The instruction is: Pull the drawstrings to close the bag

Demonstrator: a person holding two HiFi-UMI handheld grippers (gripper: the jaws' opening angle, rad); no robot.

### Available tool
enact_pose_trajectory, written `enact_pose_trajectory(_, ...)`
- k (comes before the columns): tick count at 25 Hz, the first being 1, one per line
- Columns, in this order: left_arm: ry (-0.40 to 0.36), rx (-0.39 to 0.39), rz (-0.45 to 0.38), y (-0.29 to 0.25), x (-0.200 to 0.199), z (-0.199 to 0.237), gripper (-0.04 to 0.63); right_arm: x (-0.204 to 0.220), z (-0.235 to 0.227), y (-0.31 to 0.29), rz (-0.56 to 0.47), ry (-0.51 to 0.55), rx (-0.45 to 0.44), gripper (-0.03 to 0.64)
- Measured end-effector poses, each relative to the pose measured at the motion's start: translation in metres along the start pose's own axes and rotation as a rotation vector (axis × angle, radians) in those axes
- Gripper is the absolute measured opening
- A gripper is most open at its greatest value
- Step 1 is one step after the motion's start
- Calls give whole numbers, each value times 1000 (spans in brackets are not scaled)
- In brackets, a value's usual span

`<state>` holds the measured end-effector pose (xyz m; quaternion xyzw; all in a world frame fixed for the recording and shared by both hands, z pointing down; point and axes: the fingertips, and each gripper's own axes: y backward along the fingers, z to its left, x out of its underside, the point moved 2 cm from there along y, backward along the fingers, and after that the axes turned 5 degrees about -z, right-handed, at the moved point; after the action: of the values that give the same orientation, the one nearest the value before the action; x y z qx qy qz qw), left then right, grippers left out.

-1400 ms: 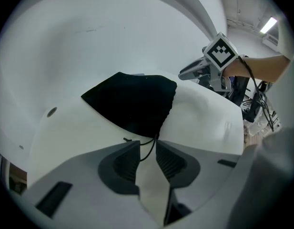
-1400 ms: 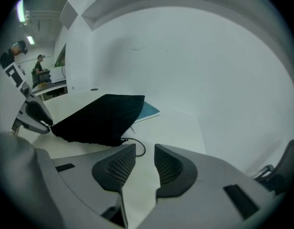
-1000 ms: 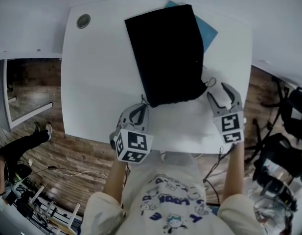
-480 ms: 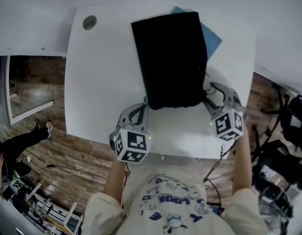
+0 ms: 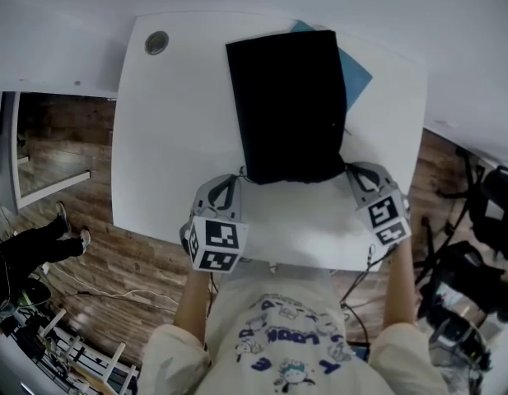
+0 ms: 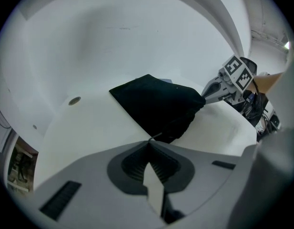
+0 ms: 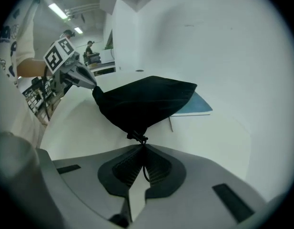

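I have the black drawstring bag (image 5: 288,105) lying flat on the white table (image 5: 171,138), mouth toward the person, its far right corner overlapping a blue book (image 5: 357,69). The left gripper (image 5: 235,179) sits at the bag's near left corner exactly as it did 1 second ago. Its jaws are pressed together, and in the left gripper view the thin left drawstring (image 6: 156,136) runs from the bag's hem into the tips. The change is all on the other side. 1 second ago the right gripper (image 5: 351,170) stood wide open a little off the bag's near right corner; half a second ago it had moved in against that corner, jaws still spread. Now the jaws are closing. In the right gripper view the tips already meet on the right drawstring (image 7: 140,139), just below its knot at the hem, with the cord trailing down between the pads. The bag's mouth edge may be a touch more gathered than before, though from the head view I cannot be sure. The round grommet (image 5: 156,42) stays at the table's far left.
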<state>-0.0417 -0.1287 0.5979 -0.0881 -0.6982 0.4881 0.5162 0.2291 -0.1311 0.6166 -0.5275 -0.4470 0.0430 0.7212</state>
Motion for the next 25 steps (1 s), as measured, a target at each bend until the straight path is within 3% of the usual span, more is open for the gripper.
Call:
enact_pose_trajectory(13, 114, -118, -67, 20, -20, 31, 2, -28, -15, 44, -156, -287, 171, 6)
enact_pose_trajectory(17, 161, -157, -104, 32, -33, 47, 2, -38, -21, 53, -263, -412, 222, 5)
enact_pose_trajectory(25, 208, -235, -168, 51, -59, 75, 2, -57, -31, 73, -366, -527, 279, 6)
